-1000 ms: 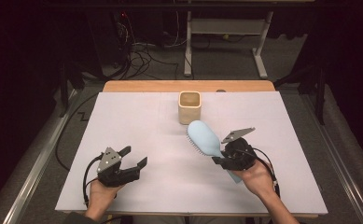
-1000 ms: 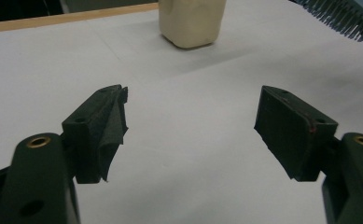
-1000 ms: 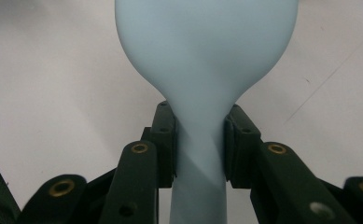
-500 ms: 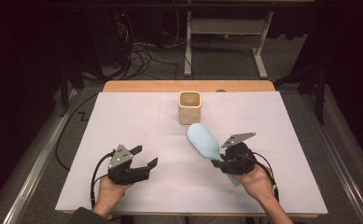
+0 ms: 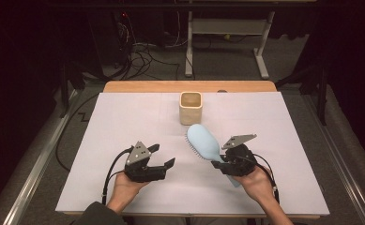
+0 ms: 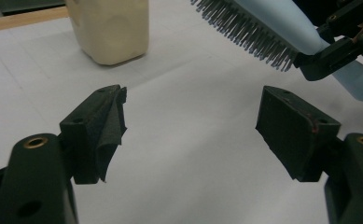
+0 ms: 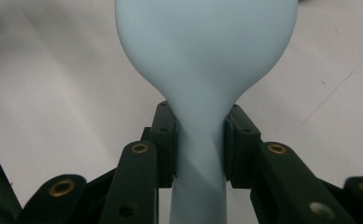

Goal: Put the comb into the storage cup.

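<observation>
From above, my right gripper [image 5: 223, 161] clamps the hairbrush [image 5: 203, 142] by its neck, head pointing ahead-left toward the cup [image 5: 190, 107]. Along my left gripper [image 6: 191, 128], jaws wide and empty, the brush [image 6: 263, 28] hangs ahead-right, bristles down. Along the right gripper [image 7: 198, 140], its long axis runs straight out between the pads.

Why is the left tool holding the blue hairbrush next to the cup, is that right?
Not quite. The right tool holds the blue hairbrush, gripping its handle, as the right gripper view shows. The left tool is open with nothing in it. The hairbrush is near the cup.
</observation>
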A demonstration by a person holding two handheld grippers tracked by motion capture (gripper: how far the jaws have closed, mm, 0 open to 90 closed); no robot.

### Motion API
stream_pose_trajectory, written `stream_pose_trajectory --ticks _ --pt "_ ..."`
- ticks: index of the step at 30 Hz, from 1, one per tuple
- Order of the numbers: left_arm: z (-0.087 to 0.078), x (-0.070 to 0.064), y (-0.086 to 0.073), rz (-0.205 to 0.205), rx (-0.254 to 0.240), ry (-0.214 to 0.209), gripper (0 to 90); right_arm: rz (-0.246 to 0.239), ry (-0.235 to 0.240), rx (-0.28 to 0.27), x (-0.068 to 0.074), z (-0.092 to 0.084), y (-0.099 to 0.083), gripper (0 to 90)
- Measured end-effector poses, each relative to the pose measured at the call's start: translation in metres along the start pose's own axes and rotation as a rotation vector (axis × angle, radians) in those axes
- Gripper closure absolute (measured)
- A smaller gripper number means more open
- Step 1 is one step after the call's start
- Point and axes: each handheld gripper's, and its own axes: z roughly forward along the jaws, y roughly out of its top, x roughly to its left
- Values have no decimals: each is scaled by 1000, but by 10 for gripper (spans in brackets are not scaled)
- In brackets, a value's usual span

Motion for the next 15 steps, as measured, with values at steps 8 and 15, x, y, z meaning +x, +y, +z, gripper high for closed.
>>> stream_pose_trajectory --ticks 8,15 --pt "11 -10 8 27 23 -17 214 6 29 -3 -1 4 0 705" --pt "19 -13 12 24 31 -43 209 0 31 -4 0 4 1 705"
